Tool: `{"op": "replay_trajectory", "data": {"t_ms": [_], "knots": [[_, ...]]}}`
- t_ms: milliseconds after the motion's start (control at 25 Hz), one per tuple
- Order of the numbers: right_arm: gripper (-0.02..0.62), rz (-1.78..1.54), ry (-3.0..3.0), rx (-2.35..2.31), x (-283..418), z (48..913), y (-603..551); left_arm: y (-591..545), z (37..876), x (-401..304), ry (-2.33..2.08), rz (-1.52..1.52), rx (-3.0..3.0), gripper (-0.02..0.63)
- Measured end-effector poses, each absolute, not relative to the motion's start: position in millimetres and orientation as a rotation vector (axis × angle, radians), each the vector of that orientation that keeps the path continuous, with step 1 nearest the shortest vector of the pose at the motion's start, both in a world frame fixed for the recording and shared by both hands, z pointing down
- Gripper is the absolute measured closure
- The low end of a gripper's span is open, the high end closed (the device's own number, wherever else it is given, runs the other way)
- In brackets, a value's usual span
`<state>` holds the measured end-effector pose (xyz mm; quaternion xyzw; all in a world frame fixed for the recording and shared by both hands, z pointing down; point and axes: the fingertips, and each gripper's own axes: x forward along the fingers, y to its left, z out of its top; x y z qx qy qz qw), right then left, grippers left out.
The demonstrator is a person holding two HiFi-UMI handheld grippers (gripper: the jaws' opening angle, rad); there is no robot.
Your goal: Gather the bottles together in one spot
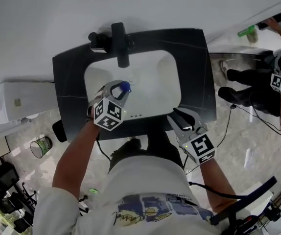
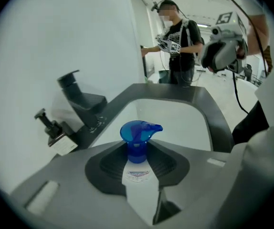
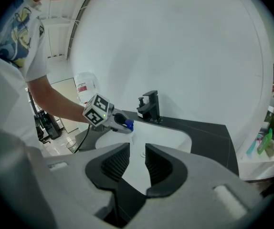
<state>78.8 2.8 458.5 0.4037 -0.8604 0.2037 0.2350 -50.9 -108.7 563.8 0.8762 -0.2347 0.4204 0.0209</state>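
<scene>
Head view: a white bottle (image 1: 125,87) with a blue spray cap is clamped in the left gripper (image 1: 120,91) and is held above the white basin (image 1: 157,80), which is set into the dark countertop (image 1: 201,82). The right gripper (image 1: 178,117) is positioned over the countertop's front edge.

Left gripper view: the bottle is grasped below its cap by both pads. A pump dispenser (image 2: 56,132) is located beside the faucet (image 2: 79,97).

Right gripper view: the jaws are held apart and released; the basin is seen through the gap.

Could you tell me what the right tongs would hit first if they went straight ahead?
The right tongs would probably meet the white sink basin near its drain; depth is uncertain.
</scene>
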Motion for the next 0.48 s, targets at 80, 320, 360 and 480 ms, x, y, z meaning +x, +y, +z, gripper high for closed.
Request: {"op": "replay_trajectory", "data": {"t_ms": [80,320,360,480], "knots": [[0.495,0.542,-2.376,1.096,73.7,455.4,-0.2,-120.4,545.1,-66.8,-0.829,1.226,2.679,0.480],[0.494,0.524,-2.372,1.059,67.3,452.2,0.7,-159.0,493.4,-121.6,-1.121,1.047,2.561,0.480],[0.495,0.525,-2.371,1.051,66.1,451.6,0.1,-166.9,486.8,-130.8,-1.165,1.020,2.540,0.480],[0.495,0.503,-2.394,1.045,61.4,446.6,-5.4,-189.8,471.6,-156.1,-1.279,0.932,2.464,0.480]]}}
